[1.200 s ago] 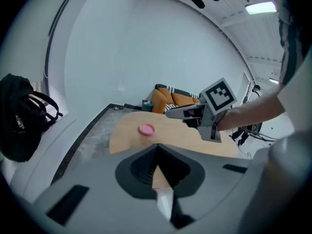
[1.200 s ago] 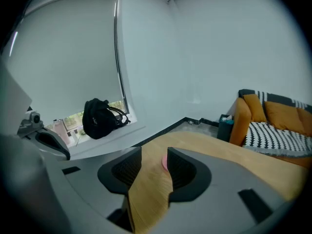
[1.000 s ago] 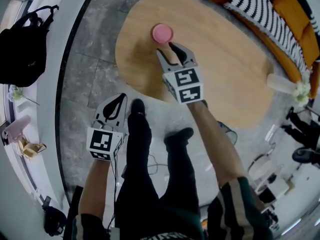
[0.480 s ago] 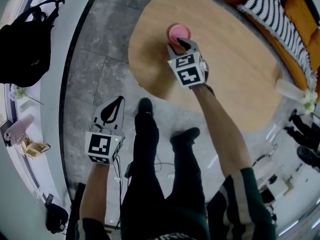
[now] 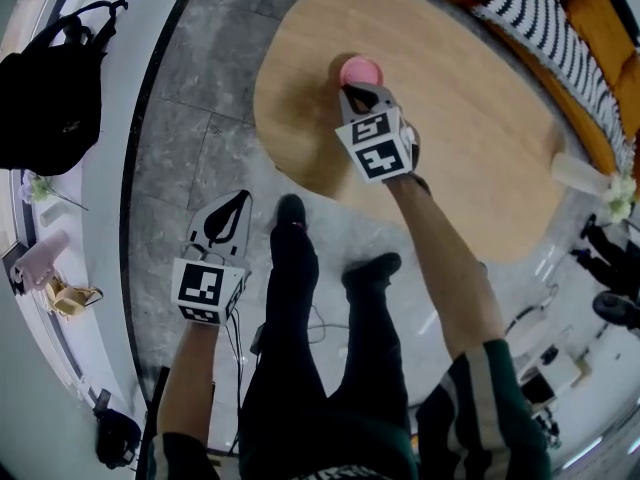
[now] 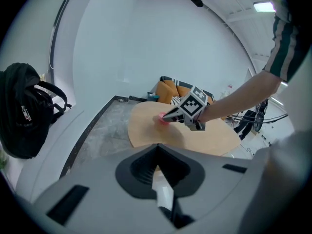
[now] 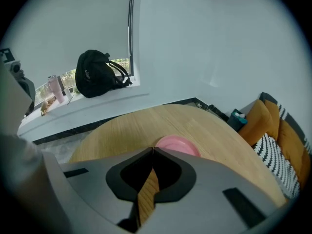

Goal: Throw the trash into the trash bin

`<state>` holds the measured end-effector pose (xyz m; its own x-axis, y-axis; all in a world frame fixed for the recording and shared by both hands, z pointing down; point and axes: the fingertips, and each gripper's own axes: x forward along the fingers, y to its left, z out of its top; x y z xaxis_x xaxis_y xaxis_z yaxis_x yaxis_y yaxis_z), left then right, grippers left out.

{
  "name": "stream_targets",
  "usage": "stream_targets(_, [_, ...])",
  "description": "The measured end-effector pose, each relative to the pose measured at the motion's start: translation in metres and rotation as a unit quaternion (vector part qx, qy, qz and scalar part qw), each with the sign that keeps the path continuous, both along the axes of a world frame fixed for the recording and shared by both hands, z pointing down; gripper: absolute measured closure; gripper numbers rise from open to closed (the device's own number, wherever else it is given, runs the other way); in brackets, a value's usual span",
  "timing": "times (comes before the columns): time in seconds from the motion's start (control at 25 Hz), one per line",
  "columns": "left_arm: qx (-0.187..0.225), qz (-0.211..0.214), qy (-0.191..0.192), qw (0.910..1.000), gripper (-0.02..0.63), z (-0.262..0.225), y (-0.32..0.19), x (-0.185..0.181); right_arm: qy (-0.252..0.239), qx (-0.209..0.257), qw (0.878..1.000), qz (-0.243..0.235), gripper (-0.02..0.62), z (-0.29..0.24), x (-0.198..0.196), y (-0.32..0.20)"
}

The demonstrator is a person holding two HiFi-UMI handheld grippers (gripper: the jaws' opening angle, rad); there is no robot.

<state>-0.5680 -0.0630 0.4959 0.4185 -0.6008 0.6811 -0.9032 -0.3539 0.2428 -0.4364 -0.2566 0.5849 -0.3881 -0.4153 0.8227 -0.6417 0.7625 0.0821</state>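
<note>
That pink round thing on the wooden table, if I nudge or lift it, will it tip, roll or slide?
The pink round thing looks low and wide, so it probably won't tip. It seems small and thin-rimmed, so likely light. On the smooth wooden table, a nudge would probably slide it, not roll it.

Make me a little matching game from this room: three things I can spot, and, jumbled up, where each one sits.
Things:
1. pink round item
2. black backpack
3. striped cushion

Places:
A. on the orange sofa
B. on the wooden table
C. on the white ledge along the wall

Pairs: 1-B, 2-C, 3-A
</note>
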Motion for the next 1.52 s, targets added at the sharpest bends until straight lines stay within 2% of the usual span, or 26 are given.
stream_targets(0.2, [0.009, 0.022, 0.003, 0.9997, 0.606, -0.01, -0.005, 0.027, -0.015, 0.012, 1.0, 0.001, 0.592, -0.021, 0.017, 0.015])
stream_targets(0.4, [0.015, 0.06, 0.007, 0.9981, 0.606, -0.016, -0.007, 0.068, -0.025, 0.022, 0.999, 0.034, 0.592, -0.042, 0.064, 0.031])
stream_targets(0.6, [0.021, 0.118, 0.012, 0.9927, 0.606, -0.023, -0.005, 0.131, -0.019, 0.026, 0.996, 0.088, 0.592, -0.055, 0.145, 0.054])
stream_targets(0.8, [0.023, 0.179, 0.013, 0.9836, 0.606, -0.029, 0.004, 0.202, -0.006, 0.027, 0.989, 0.149, 0.592, -0.062, 0.243, 0.09])
stream_targets(1.2, [0.03, 0.307, 0.019, 0.951, 0.606, -0.041, 0.037, 0.367, -0.001, 0.026, 0.957, 0.29, 0.592, -0.071, 0.431, 0.192])
stream_targets(1.52, [0.025, 0.397, 0.023, 0.9171, 0.606, -0.041, 0.084, 0.483, 0.0, 0.01, 0.919, 0.395, 0.594, -0.063, 0.547, 0.302])
